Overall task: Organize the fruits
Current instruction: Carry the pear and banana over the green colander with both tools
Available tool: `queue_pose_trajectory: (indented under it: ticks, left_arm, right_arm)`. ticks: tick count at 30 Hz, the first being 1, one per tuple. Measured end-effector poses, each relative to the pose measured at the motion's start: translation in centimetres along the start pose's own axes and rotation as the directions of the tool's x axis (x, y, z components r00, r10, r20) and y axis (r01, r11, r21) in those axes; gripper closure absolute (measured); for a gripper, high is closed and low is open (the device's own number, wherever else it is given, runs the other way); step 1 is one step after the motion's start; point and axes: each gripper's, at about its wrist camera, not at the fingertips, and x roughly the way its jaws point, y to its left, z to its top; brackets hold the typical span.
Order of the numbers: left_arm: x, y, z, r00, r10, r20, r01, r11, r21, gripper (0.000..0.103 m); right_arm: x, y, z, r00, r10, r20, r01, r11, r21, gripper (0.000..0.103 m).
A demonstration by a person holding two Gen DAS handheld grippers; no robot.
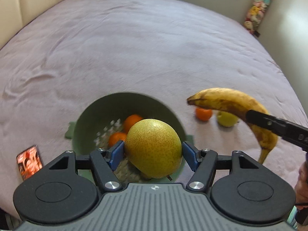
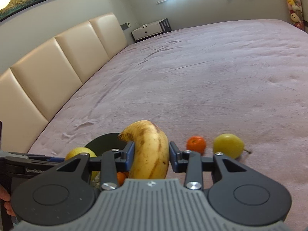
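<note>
My left gripper (image 1: 153,152) is shut on a large yellow-green pear (image 1: 154,146) and holds it above a green bowl (image 1: 84,119). Two oranges (image 1: 132,122) lie inside the bowl. My right gripper (image 2: 151,154) is shut on a spotted yellow banana (image 2: 149,152), which hangs in the air right of the bowl (image 2: 104,142); in the left wrist view the banana (image 1: 227,100) is crossed by a black finger (image 1: 269,123). On the bedspread to the right lie a loose orange (image 2: 196,144) and a small yellow-green pear (image 2: 228,145). The held pear (image 2: 79,153) shows partly at lower left.
A wide mauve bedspread (image 1: 144,48) stretches ahead. A cream padded headboard (image 2: 50,73) runs along the left. A phone with a lit screen (image 1: 29,162) lies left of the bowl. A white nightstand (image 2: 148,30) and hanging plush toys (image 1: 258,9) stand at the far side.
</note>
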Motion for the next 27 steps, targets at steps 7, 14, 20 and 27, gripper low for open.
queue_pose_trajectory:
  ticks: [7,14,20,27]
  left_arm:
    - [2.3,1.9,-0.5,0.994,0.072,-0.078,-0.072,0.997,0.004,0.028]
    - [4.5,1.7,-1.1,0.982,0.117,-0.147,-0.111,0.993,0.051,0.028]
    - [6.2,1.3,-1.4,0.969,0.167,-0.185,-0.151,0.984,0.097,0.028]
    - [7.6,0.8,-1.5,0.946,0.244,-0.215,-0.21,0.963,0.17,0.027]
  right_arm:
    - [1.9,1.0,-0.2,0.999,0.038,-0.021,-0.037,0.999,0.008,0.068]
    - [3.5,1.4,-0.3,0.997,0.062,-0.04,-0.062,0.998,0.004,0.068]
    - [4.6,1.8,-0.3,0.996,0.069,-0.054,-0.07,0.997,-0.014,0.068]
    - [5.3,1.8,-0.1,0.996,0.061,-0.065,-0.062,0.998,-0.014,0.068]
